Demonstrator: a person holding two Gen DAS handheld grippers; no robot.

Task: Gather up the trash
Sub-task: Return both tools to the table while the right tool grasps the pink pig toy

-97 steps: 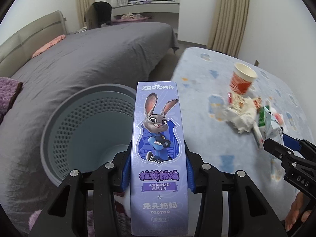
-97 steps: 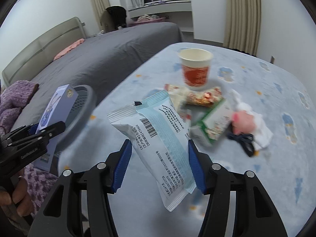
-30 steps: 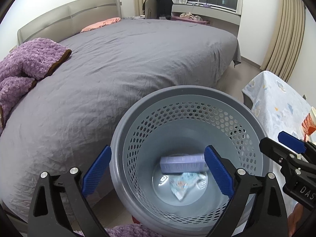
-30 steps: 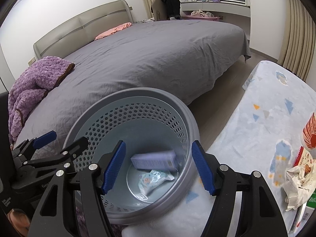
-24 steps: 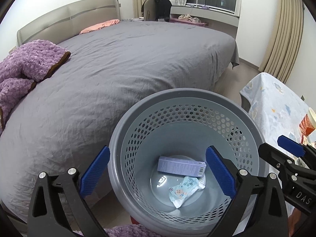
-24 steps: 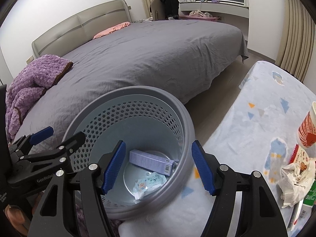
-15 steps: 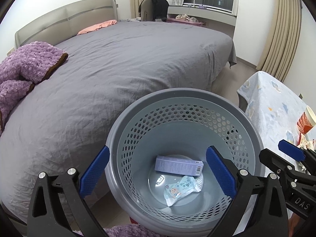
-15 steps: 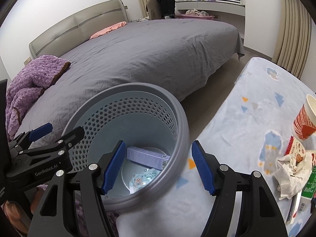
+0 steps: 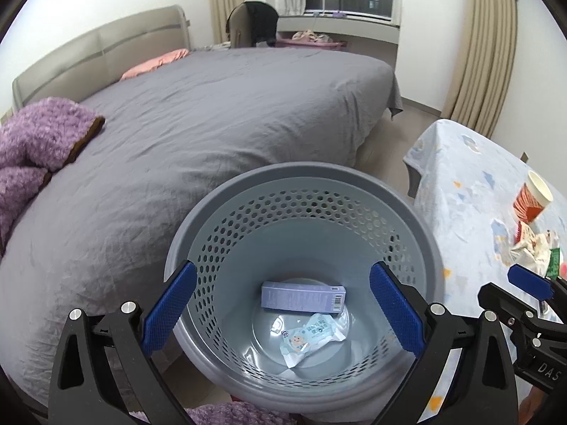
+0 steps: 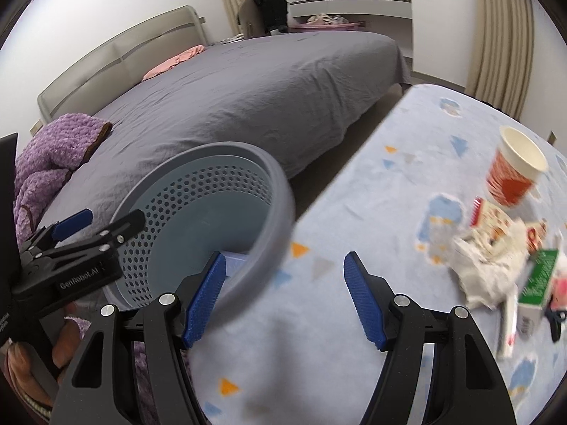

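Left gripper hung over the grey perforated trash basket, jaws wide apart, nothing between them. In the basket bottom lay a purple toothpaste box and a pale blue wipes packet. Right gripper was spread, empty, above the blue tablecloth. Paper cup, crumpled wrappers and what seemed a green carton, blurred, remained there.
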